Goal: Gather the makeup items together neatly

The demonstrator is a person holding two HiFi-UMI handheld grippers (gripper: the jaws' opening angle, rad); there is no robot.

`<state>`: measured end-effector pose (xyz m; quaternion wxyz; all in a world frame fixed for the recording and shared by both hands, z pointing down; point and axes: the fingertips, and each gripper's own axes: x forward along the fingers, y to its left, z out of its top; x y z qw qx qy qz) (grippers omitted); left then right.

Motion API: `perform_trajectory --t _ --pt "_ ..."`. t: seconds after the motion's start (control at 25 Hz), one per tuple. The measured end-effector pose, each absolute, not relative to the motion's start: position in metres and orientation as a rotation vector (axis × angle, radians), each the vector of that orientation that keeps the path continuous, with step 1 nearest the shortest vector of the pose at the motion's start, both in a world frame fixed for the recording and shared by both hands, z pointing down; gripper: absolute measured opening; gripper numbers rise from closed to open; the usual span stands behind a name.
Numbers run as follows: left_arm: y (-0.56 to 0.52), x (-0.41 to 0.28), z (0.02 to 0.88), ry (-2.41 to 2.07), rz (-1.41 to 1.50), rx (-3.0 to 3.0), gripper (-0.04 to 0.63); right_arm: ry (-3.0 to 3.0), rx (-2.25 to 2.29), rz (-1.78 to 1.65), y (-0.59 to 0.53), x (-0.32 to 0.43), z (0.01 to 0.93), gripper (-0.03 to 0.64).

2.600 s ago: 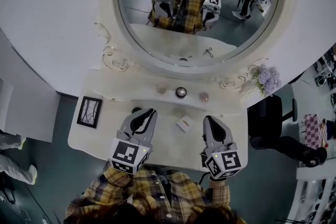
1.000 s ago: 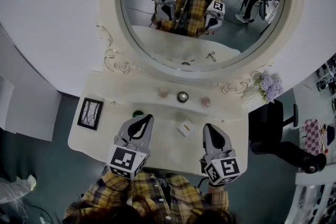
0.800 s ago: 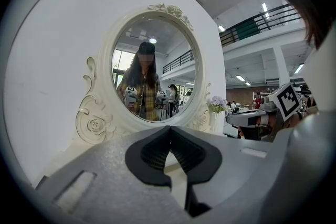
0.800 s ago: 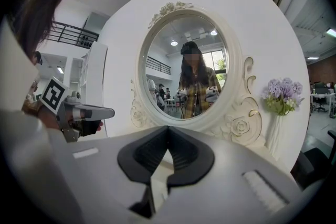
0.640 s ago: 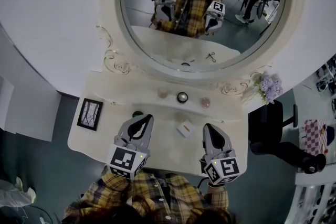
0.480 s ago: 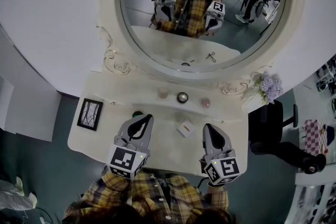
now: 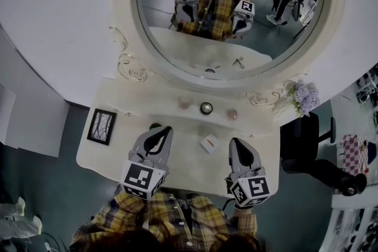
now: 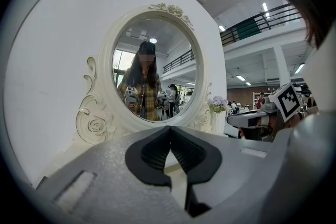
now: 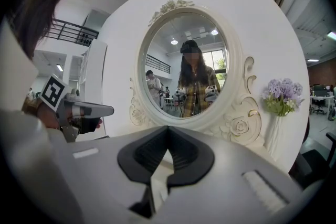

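Observation:
On the white vanity table, a pale small jar, a black round compact and a pink round pot stand in a row below the mirror. A small white box lies between my grippers. A dark round item sits just beyond the left gripper's tip. My left gripper hovers over the table's front left, shut and empty. My right gripper hovers at the front right, also shut and empty. Both point toward the mirror.
A large round mirror in an ornate white frame backs the table. A black picture frame lies at the table's left end, and a vase of purple flowers stands at the right end. A dark chair is beside the table's right edge.
Both grippers stay shut and hold their places. Only the head view has shifted slightly.

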<state>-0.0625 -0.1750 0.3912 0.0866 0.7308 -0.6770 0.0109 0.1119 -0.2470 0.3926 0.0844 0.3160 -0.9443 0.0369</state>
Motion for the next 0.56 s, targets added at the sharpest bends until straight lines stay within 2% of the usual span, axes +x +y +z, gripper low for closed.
perform_trajectory --t 0.56 --pt "-0.1838 -0.06 0.3923 -1.987 0.057 2.215 -0.006 -2.802 0.978 0.096 -0.2528 0.1172 0.3916 0.005"
